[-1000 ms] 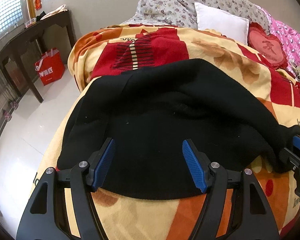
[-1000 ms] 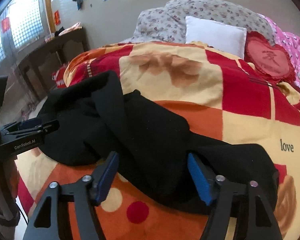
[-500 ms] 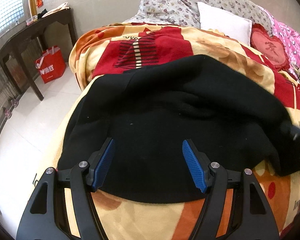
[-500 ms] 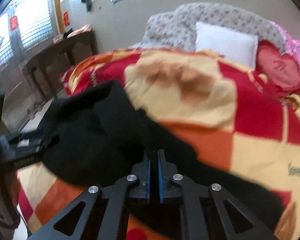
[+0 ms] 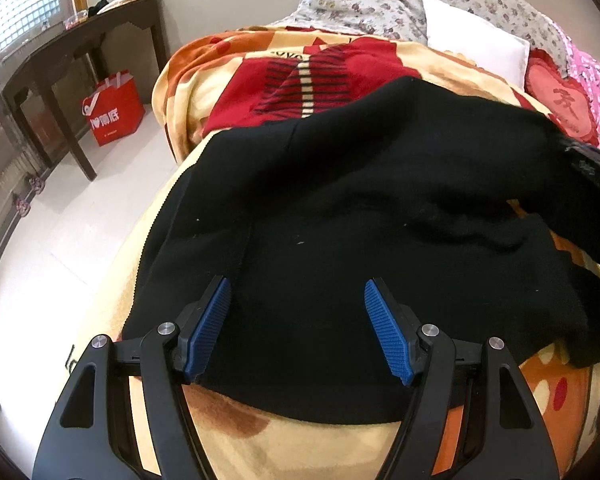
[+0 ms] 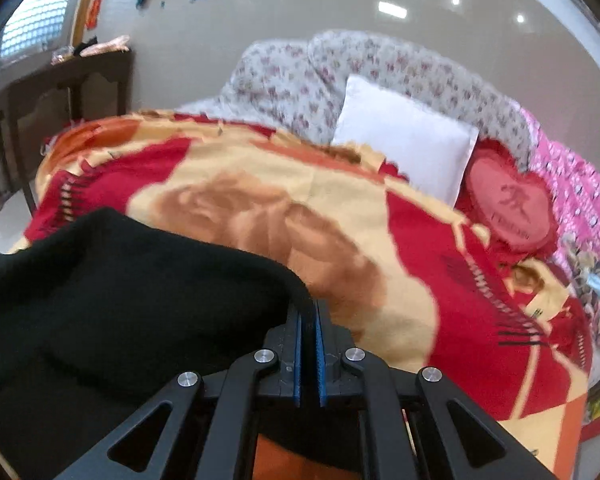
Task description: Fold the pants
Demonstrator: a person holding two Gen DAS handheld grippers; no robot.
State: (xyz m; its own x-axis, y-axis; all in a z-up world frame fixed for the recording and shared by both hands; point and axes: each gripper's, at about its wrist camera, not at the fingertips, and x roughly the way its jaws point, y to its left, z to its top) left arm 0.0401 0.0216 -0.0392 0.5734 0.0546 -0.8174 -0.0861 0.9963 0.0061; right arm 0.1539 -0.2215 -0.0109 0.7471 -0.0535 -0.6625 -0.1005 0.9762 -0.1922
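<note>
The right hand-held gripper clamped the soft black pants at their edge. The left hand-held gripper stood apart at six o'clock, over the limp cloth.

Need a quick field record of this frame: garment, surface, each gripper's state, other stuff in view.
garment: black pants, spread on the bed, partly lifted at the right
surface: orange and red blanket
left gripper: open, over the near edge of the pants, holding nothing
right gripper: shut on a raised fold of the pants
bedding: white pillow, red heart cushion
floor side: dark wooden table, red bag
</note>
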